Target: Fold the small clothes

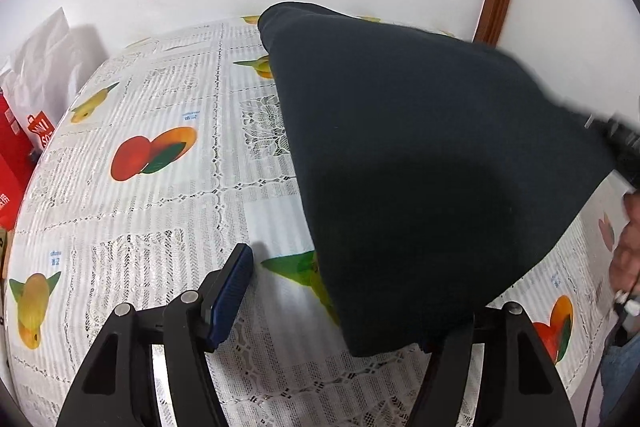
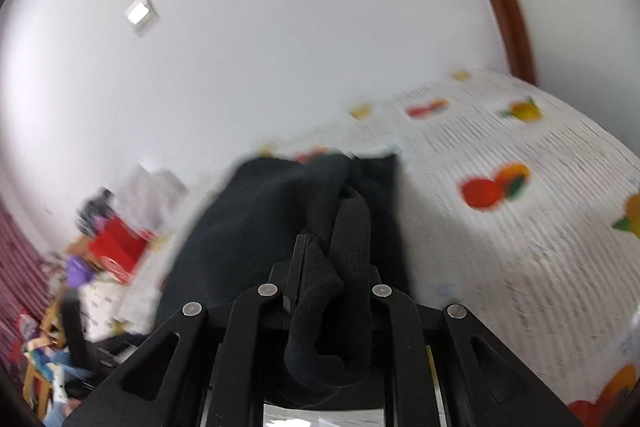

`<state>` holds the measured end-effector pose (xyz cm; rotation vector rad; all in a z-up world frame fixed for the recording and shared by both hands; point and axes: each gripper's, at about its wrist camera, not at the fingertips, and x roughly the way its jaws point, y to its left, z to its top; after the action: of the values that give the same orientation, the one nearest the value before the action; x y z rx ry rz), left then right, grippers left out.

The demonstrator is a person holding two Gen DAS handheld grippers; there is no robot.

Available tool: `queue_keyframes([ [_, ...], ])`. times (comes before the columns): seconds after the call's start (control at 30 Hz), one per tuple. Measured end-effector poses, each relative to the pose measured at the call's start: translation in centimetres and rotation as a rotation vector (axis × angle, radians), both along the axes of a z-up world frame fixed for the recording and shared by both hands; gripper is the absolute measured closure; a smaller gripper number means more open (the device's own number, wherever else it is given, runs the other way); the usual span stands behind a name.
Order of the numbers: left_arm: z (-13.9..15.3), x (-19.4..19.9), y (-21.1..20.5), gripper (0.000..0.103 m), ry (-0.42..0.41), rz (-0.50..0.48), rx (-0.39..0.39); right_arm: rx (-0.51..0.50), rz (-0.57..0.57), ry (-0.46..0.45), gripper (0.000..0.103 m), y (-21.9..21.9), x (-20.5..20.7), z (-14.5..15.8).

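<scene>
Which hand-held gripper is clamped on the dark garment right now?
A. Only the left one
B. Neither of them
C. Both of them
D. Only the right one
D: in the right wrist view the right hand-held gripper has its fingers closed on a bunched fold of the dark garment, while the left hand-held gripper stands wide open, the cloth merely draped over one side.
</scene>
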<state>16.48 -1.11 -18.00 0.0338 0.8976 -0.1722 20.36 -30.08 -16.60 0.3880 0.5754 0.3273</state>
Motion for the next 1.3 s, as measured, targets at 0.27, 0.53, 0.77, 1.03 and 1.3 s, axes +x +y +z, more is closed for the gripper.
queue_keyframes([
  [0.27, 0.0, -0.2, -0.1, 0.035, -0.009, -0.006, 0.005, -0.129, -0.031, 0.051, 0.070, -1.6, -0.9, 0.6],
  [0.53, 0.1, -0.1, 0.3, 0.035, -0.007, -0.006, -0.007, -0.174, 0.110, 0.143, 0.070, 1.2, 4.4, 1.8],
  [0.77, 0.1, -0.4, 0.5, 0.034, -0.010, -0.014, -0.007, -0.162, 0.173, 0.227, 0.096, 1.9, 7.0, -0.1],
  [1.03, 0.1, -0.4, 0.4, 0.034, -0.008, -0.027, 0.003, -0.116, 0.185, 0.136, 0.098, -1.2, 5.7, 1.1],
  [1.3, 0.2, -0.4, 0.6, 0.034, -0.004, -0.049, 0.001, -0.065, 0.164, 0.164, 0.089, -2.7, 7.7, 3.3],
])
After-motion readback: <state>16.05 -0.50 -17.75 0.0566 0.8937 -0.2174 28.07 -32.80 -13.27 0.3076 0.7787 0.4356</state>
